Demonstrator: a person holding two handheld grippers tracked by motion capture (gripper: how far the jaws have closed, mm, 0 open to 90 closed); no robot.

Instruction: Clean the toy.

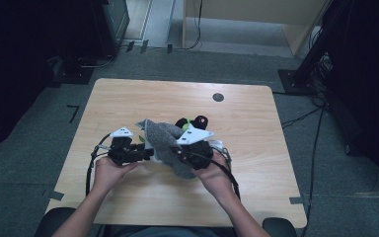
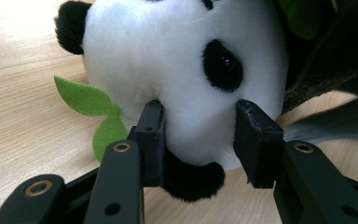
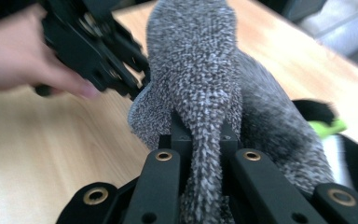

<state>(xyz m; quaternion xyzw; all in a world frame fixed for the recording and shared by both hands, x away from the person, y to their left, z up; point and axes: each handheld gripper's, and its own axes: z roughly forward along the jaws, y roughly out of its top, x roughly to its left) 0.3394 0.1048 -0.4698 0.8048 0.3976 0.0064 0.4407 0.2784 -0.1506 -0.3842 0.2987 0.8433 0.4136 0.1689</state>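
A panda plush (image 2: 182, 60) with a white head, black ears and a green felt leaf (image 2: 86, 98) lies on the wooden table. My left gripper (image 2: 200, 140) has its jaws pressed against both sides of the panda's head. A grey speckled knitted cloth (image 3: 200, 70) is draped over the panda, and my right gripper (image 3: 200, 140) is shut on a fold of it. From above, the grey cloth (image 1: 164, 143) hangs between the left gripper (image 1: 148, 152) and the right gripper (image 1: 177, 150), with the panda's black parts (image 1: 201, 120) poking out behind it.
The light wooden table (image 1: 128, 98) has a dark round grommet (image 1: 218, 97) near its far edge. Cables and a black stand (image 1: 316, 64) stand on the grey floor to the right. In the right gripper view a hand (image 3: 18, 51) holds the left gripper (image 3: 93, 46) beside the cloth.
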